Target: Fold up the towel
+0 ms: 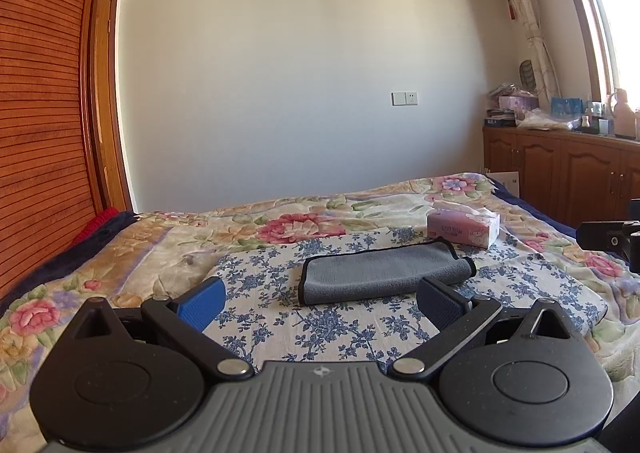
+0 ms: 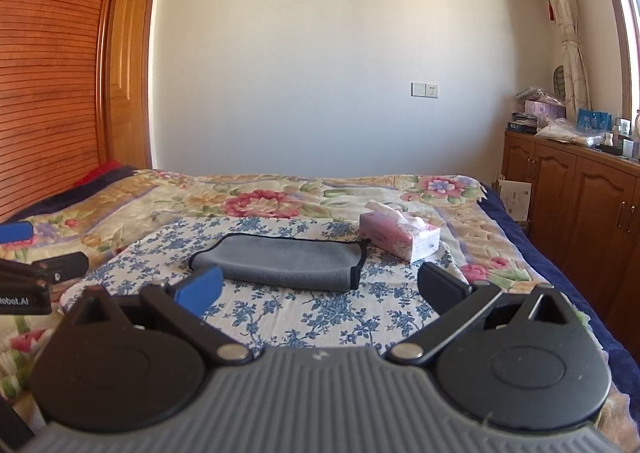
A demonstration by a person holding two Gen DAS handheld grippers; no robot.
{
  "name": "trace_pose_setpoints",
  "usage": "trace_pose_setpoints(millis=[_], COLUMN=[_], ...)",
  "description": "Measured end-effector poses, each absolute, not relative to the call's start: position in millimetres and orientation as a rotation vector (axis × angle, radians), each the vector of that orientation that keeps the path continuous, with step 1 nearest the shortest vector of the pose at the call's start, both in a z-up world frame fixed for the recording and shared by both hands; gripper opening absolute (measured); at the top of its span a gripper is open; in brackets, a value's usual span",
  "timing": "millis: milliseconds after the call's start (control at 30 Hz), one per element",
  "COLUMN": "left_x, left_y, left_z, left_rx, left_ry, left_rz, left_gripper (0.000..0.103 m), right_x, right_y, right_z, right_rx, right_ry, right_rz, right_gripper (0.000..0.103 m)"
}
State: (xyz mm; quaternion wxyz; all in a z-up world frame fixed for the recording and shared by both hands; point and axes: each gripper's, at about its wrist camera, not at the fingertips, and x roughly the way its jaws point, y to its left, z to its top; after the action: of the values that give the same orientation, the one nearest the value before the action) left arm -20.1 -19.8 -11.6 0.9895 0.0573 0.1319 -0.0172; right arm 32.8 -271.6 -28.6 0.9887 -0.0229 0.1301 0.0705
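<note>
Folded grey towel (image 1: 384, 271) on the blue-flowered cloth (image 1: 280, 317).
Its underside is hidden (layers uncountable); left gripper (image 1: 320, 303) and right gripper (image 2: 320, 291) both spread wide, holding nothing.

I count one gray towel (image 1: 382, 273), folded, on one blue-flowered cloth (image 1: 332, 327). One pink tissue box (image 1: 463, 228) just beyond it. One floral bedspread (image 1: 132, 249) under all that. Two grippers I'm running: left gripper (image 1: 320, 303) and right gripper (image 2: 320, 289), each with two fingers spread apart, nothing between them. One wall outlet plate (image 1: 404, 98). One wooden cabinet run (image 2: 576, 189), at least three doors showing; clutter on top too jumbled to count. One curtain (image 2: 566, 21).
</note>
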Motion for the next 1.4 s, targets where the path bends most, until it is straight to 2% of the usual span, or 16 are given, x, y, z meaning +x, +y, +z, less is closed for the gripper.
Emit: trace_pose_setpoints(millis=[600, 1400], left_x=[-24, -23], left_y=[-13, -7], left_z=[-4, -6], left_rx=[0.073, 0.06], left_ry=[0.217, 0.228], left_rz=[-0.025, -0.016], left_gripper=[0.103, 0.103], right_x=[24, 26], right_y=[-276, -275], right_z=[-26, -27], right_rx=[-0.042, -0.042], right_ry=[0.191, 0.191], right_rz=[0.108, 0.089], right_gripper=[0.103, 0.103])
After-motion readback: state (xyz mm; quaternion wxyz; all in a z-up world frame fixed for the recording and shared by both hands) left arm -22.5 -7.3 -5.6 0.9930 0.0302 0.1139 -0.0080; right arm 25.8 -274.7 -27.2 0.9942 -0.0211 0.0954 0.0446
